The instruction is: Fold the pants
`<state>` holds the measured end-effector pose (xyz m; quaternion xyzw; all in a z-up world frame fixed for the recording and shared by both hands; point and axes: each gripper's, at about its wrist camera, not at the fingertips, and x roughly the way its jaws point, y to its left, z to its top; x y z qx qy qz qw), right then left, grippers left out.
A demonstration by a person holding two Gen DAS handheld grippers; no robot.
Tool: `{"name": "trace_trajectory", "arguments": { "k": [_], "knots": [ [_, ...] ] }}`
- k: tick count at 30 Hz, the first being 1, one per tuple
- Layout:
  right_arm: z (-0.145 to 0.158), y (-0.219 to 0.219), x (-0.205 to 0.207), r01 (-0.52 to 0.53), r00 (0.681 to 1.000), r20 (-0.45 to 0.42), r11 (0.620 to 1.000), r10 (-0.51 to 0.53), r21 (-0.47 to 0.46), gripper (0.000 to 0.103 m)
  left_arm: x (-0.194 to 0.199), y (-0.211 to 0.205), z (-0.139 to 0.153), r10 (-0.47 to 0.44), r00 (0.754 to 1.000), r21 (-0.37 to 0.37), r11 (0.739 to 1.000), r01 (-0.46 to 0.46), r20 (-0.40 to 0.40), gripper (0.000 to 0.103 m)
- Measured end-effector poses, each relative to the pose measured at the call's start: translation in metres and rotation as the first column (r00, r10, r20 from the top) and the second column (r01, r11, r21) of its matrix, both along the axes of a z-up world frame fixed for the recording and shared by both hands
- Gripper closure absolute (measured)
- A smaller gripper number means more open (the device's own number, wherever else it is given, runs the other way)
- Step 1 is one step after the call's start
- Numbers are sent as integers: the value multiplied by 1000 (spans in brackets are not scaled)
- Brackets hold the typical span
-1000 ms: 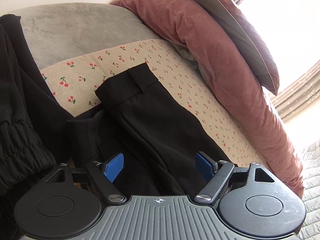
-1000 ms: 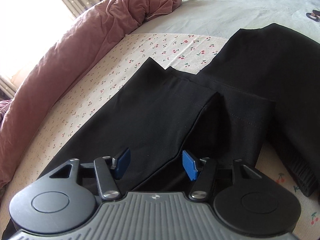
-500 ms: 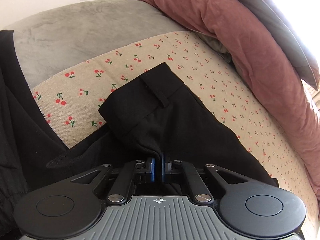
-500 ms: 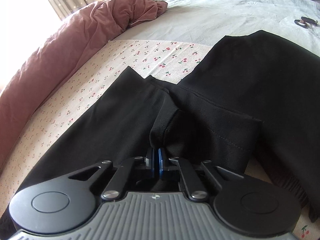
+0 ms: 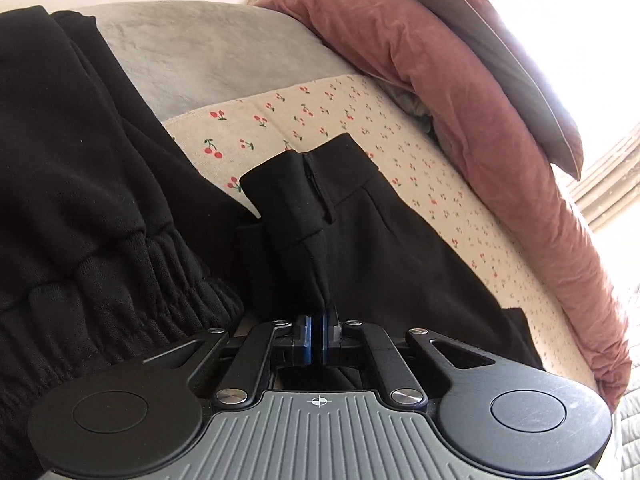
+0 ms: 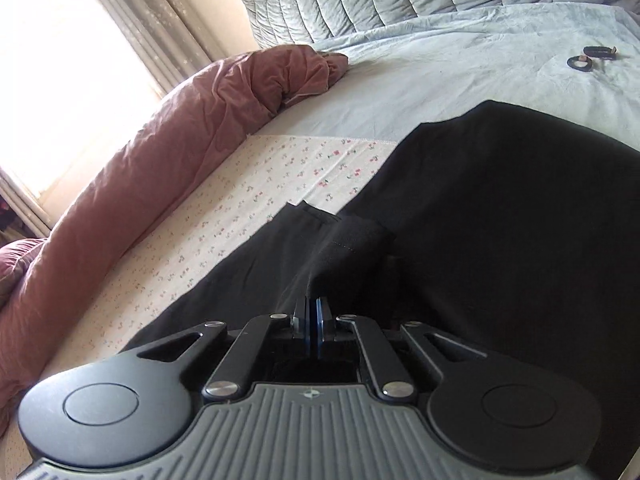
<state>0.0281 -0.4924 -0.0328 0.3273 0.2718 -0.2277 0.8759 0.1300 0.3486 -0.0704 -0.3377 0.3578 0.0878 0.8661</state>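
Observation:
Black pants [image 5: 384, 240] lie on a cherry-print sheet [image 5: 336, 108] on a bed. My left gripper [image 5: 319, 320] is shut on the waistband end of the pants and lifts a pinched ridge of cloth up from the sheet. My right gripper [image 6: 310, 312] is shut on the leg end of the pants [image 6: 280, 264], with a fold of cloth raised in the jaws. The pants sag between the two held ends.
A second black garment with an elastic cuff [image 5: 80, 200] lies left of the pants and shows as a large dark mass in the right wrist view [image 6: 520, 208]. A rust-pink duvet [image 5: 460, 92] runs along the far side. Small dark rings [image 6: 588, 58] lie on the grey-blue bedspread.
Both grippers went from open to shut on the pants, then lifted. The waistband end now stands up in a ridge, and the leg end has risen and bunched toward the right gripper.

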Motion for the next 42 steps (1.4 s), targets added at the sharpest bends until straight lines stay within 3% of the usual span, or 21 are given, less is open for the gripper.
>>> {"name": "trace_trajectory", "arguments": {
  "k": [2,7,12,20,23,25,27,28,30,32,35,38,40,41,42],
  "knots": [
    [-10,-3,4,12,999,-47,1000,-11,18,103,-2,-7,0,-2,1000,30,1000,2,2,100],
    [6,4,-4,17,1000,11,1000,-17,-15,103,-11,-12,2,-8,1000,58,998,7,10,99],
    [-4,1,4,20,997,-71,999,-23,-40,103,-16,-10,-9,-12,1000,50,999,12,15,92],
    [-9,-4,8,41,996,-82,999,-42,-21,103,-23,-10,-7,-13,1000,18,1000,13,11,87],
    [-8,-2,7,51,994,-92,998,-54,-33,103,-30,-11,-4,-4,1000,11,1000,4,3,74],
    [-7,1,7,59,993,-96,998,-62,-35,95,-32,-11,-1,0,1000,-8,1000,0,6,60],
    [-7,4,7,62,993,-102,998,-64,-16,80,-33,-11,2,27,1000,-17,1000,-27,5,43],
    [-8,6,6,63,993,-100,998,-63,-7,76,-33,-12,3,41,999,-15,999,-41,4,40],
    [-8,10,4,67,993,-102,998,-67,-5,64,-27,-15,6,71,997,-2,997,-71,-7,24],
    [-6,14,2,100,989,-110,995,-102,-24,61,-15,-20,6,75,997,31,997,-74,-21,17],
    [-7,16,-11,161,983,-92,987,-162,-21,60,-7,-24,4,97,995,54,994,-95,-33,15],
    [-14,1,-24,187,982,1,970,-189,154,58,-9,-23,0,98,995,45,994,-99,26,17],
    [-25,-7,-25,206,977,14,951,-215,232,57,-11,-24,-2,113,993,57,992,-115,44,19],
    [-30,-11,-23,208,975,26,946,-221,248,57,-11,-26,-2,112,992,72,991,-115,51,25],
    [-31,-13,-21,202,975,41,946,-219,254,57,-10,-27,-2,105,993,88,990,-110,55,40]
  ]
}}
